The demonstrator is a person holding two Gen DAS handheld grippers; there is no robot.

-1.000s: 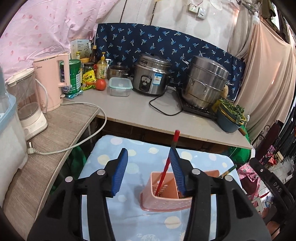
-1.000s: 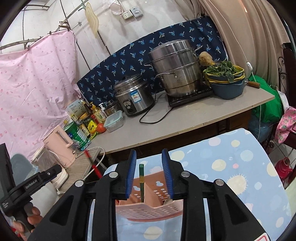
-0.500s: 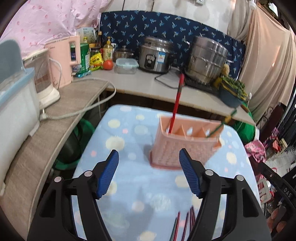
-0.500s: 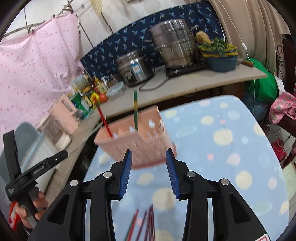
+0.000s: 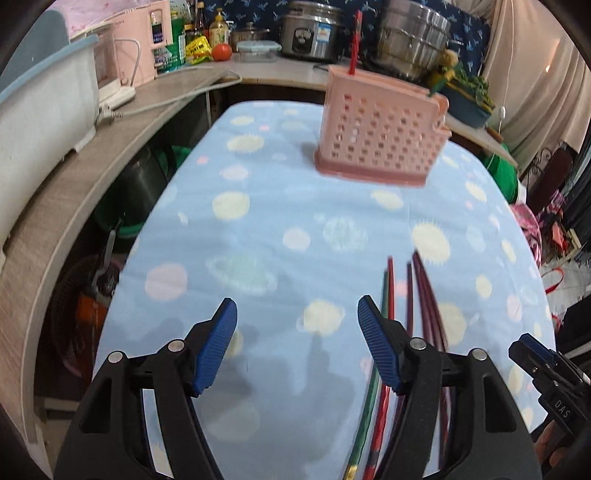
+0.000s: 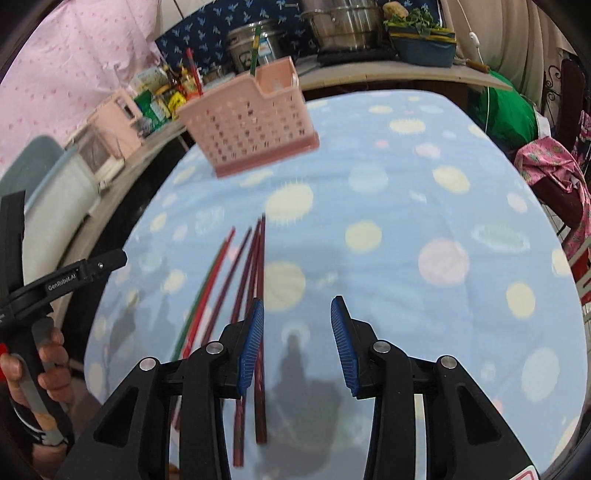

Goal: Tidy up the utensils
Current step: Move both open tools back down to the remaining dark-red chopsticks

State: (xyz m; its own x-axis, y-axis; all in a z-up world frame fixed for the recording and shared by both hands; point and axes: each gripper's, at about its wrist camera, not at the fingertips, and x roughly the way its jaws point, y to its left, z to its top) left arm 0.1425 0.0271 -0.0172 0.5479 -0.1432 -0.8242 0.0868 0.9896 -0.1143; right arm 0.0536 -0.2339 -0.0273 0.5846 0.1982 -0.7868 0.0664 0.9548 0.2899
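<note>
A pink perforated utensil basket (image 5: 382,140) stands at the far end of the blue dotted tablecloth (image 5: 277,229); it also shows in the right wrist view (image 6: 251,125). A red chopstick (image 5: 355,44) and a green chopstick (image 6: 255,48) stand in it. Several red, dark red and green chopsticks (image 5: 399,332) lie loose on the cloth near me, seen too in the right wrist view (image 6: 236,288). My left gripper (image 5: 297,345) is open and empty, left of the loose chopsticks. My right gripper (image 6: 297,341) is open and empty, just right of them.
A counter (image 5: 280,72) behind the table holds a rice cooker (image 5: 310,33), steel steamer pot (image 5: 413,48), pink kettle (image 5: 136,44), jars and a tomato. A grey side shelf (image 5: 74,177) with a white appliance runs along the left.
Both grippers have pulled back from the basket toward the near end of the table and lowered. The loose chopsticks now lie close beside both grippers. Both stay open.
</note>
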